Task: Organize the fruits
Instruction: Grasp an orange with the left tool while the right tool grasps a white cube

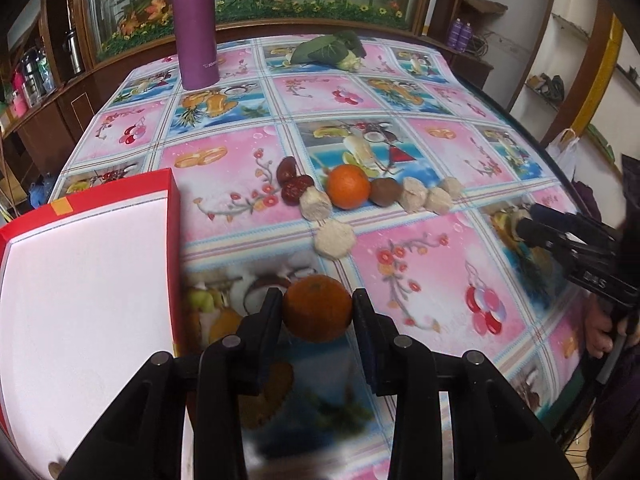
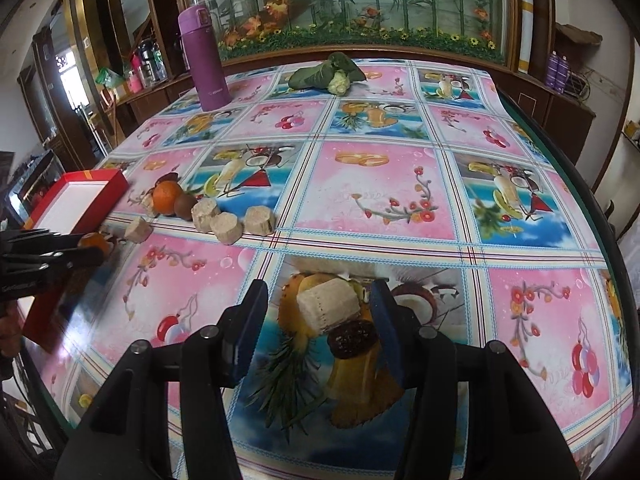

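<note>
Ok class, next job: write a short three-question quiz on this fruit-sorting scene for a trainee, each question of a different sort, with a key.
1. True or false: the left claw is shut on an orange.
2. What colour is the tall flask standing at the far side? A) green B) purple C) white
3. Fill the gap: in the left wrist view, the red box lies to the ___ of the held orange.

Key
1. True: both fingers press the orange's sides.
2. B
3. left
</note>
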Available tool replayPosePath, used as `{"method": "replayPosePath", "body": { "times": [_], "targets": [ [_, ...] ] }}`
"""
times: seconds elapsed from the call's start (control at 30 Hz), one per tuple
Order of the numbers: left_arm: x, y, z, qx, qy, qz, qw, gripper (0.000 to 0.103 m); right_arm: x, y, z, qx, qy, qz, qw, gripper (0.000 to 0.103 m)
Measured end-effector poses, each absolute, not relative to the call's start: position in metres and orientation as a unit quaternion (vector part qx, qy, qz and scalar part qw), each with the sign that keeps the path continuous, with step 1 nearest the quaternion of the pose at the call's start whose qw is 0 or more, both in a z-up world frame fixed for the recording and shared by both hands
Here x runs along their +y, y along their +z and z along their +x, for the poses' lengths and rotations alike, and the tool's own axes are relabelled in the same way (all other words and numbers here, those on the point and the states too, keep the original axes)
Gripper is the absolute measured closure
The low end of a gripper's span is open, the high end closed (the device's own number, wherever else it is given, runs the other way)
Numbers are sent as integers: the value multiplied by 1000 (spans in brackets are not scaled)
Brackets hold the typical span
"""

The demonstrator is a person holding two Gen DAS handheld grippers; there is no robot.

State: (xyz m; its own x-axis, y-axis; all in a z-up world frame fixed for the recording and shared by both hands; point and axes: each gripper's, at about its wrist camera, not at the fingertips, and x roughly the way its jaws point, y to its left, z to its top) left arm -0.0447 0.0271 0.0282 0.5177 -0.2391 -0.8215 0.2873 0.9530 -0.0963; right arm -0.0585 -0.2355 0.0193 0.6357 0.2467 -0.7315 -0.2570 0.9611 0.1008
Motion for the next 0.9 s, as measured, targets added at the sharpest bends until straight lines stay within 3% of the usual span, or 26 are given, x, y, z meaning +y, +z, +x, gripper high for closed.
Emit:
{"method": "replayPosePath", "body": {
  "times": [0.17,0.3,0.9],
  "targets": [
    [26,29,-62,467,-168,16,868,68,-229,14,-54,407,139,-22,903,49],
    [31,29,-68,467,-166,5,868,68,-228,10,-51,417,140,-24,898,68],
    [55,54,-103,431,-155,-24,889,68,-209,31,-71,369,184,34,910,68]
  ]
}}
